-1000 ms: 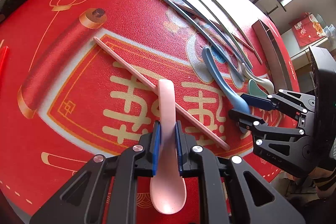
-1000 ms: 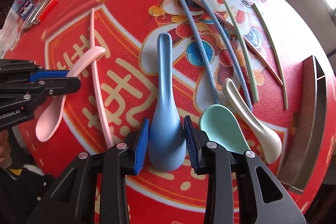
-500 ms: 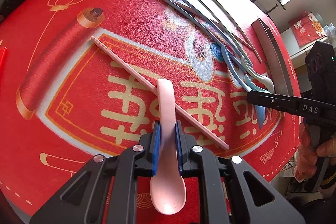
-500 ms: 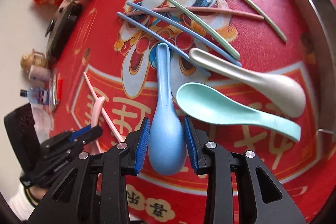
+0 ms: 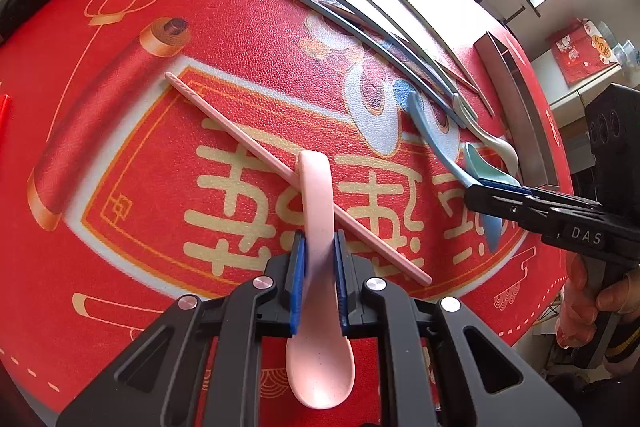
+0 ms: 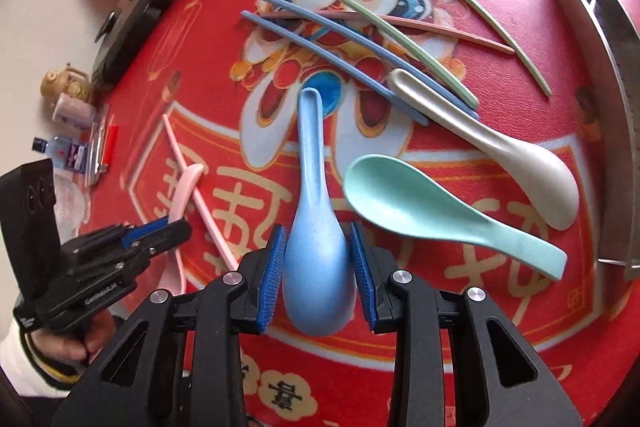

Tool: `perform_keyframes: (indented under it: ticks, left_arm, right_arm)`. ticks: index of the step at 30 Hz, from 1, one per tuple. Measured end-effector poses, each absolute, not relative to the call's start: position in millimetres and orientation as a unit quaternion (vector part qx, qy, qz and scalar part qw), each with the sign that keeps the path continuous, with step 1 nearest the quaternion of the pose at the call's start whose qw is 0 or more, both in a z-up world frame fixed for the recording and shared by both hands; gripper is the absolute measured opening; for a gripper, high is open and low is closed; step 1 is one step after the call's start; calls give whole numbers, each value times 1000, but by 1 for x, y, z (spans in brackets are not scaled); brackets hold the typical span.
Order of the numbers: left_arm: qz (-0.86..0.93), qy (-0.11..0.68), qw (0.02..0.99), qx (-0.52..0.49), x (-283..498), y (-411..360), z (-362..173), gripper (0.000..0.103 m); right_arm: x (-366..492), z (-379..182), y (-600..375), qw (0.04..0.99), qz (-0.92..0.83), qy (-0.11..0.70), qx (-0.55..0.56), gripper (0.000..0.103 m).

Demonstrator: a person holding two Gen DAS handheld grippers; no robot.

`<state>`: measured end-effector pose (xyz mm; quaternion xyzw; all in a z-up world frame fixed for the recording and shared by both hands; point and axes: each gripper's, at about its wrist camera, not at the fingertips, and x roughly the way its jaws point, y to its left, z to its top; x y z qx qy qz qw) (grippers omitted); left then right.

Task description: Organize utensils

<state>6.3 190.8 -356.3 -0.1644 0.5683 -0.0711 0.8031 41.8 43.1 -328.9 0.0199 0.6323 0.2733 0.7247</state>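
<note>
While each claw already has a spoon, the question for the coming move is where those spoons lie relative to the steel tray. The left claw [image 5: 319, 281] is pinched nearly closed on the narrow handle of the pink spoon [image 5: 318, 327], whose long axis runs straight out along the fingers, handle tip forward and bowl back toward the camera. Its handle crosses above a pink chopstick [image 5: 256, 151] lying diagonally on the red mat [image 5: 168, 187] that covers the counter.

The right claw [image 6: 318, 269] stands partly open, its blue pads pressed on either flank of the blue spoon [image 6: 316, 255] at the bowl, the handle pointing away from the camera. Just beside it on the mat lie a mint green spoon [image 6: 432, 215] and a cream spoon [image 6: 500, 155], the cream one's handle resting against two blue chopsticks [image 6: 332, 55]; green chopsticks [image 6: 392, 35] and a second pink chopstick [image 6: 432, 27] are scattered beyond.

The metal organizer tray [image 6: 616, 115] sits at the far right edge of the mat, its divided slots running roughly parallel to that edge. The right hand is clearly the nearer one; the left is well apart from it, across the mat. I judge that the blue spoon would need swinging rightward and its axis lined up with a slot before release.
</note>
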Motion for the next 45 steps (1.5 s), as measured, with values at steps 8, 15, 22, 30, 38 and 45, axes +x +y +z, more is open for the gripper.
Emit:
perform_keyframes:
  ticks: [8,15,22,30,38,45]
  left_arm:
    - [-71,565,806,-162,5,190,-353,13]
    - [-70,567,804,-167,3,194,-354,13]
    - [-73,567,804,-165,4,193,-355,13]
    - [-72,569,802,-167,3,195,-358,13]
    - [-71,567,802,-176,2,200,-357,13]
    - [-73,568,801,-173,5,201,-356,13]
  right_arm:
    - [31,-322,73,749,260,594,-134,33]
    - [39,-321,59,760,231,595,-124,34]
    - [11,-314,84,768,260,538,-233,33]
    - [1,-335,113,752,225,504,-361,21]
    - [41,-316,79,775,231,572,-141,2]
    - [60,-333,25,751,195,629,50,2]
